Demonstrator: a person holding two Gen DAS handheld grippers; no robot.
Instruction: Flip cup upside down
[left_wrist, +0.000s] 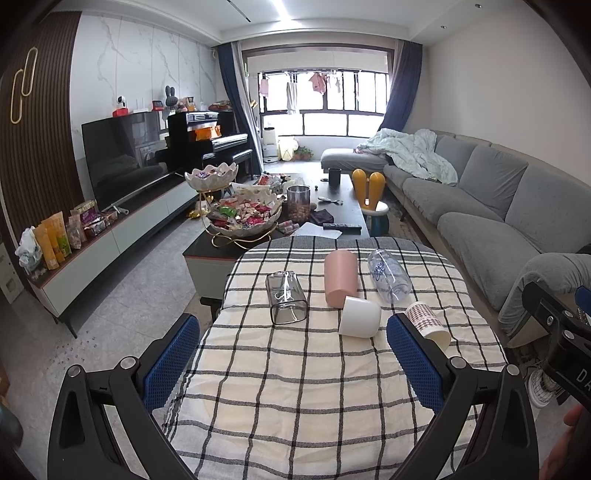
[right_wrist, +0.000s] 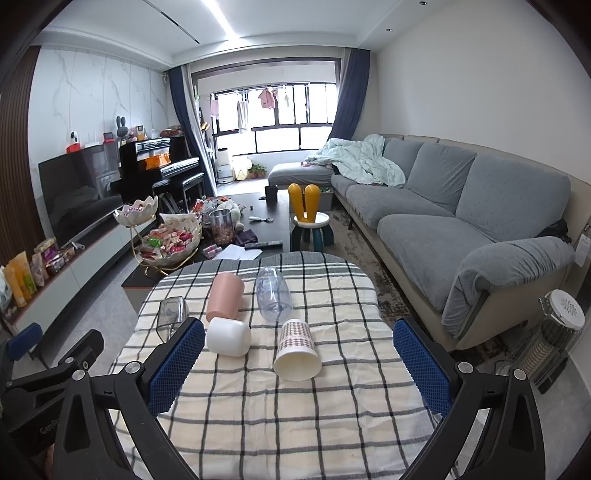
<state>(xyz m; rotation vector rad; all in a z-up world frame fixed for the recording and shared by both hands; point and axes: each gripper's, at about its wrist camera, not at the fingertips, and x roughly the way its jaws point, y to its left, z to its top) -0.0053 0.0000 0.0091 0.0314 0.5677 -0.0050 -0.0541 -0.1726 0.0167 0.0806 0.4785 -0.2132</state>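
Note:
Several cups lie on their sides on a table with a checked cloth (left_wrist: 295, 387) (right_wrist: 277, 406): a smoky clear cup (left_wrist: 286, 302) (right_wrist: 170, 315), a pink cup (left_wrist: 340, 277) (right_wrist: 224, 297), a white cup (left_wrist: 360, 317) (right_wrist: 229, 336), a clear printed cup (left_wrist: 388, 275) (right_wrist: 272, 293) and a houndstooth paper cup (left_wrist: 428, 324) (right_wrist: 296, 350). My left gripper (left_wrist: 291, 354) is open and empty, short of the cups. My right gripper (right_wrist: 299, 360) is open and empty, its jaws on either side of the paper cup, a little short of it.
A dark coffee table (left_wrist: 347, 199) with a tiered candy bowl (left_wrist: 243, 218) stands beyond the table. A grey sofa (right_wrist: 461, 221) runs along the right. A TV bench (left_wrist: 110, 229) is on the left. A heater (right_wrist: 554, 332) stands at the right.

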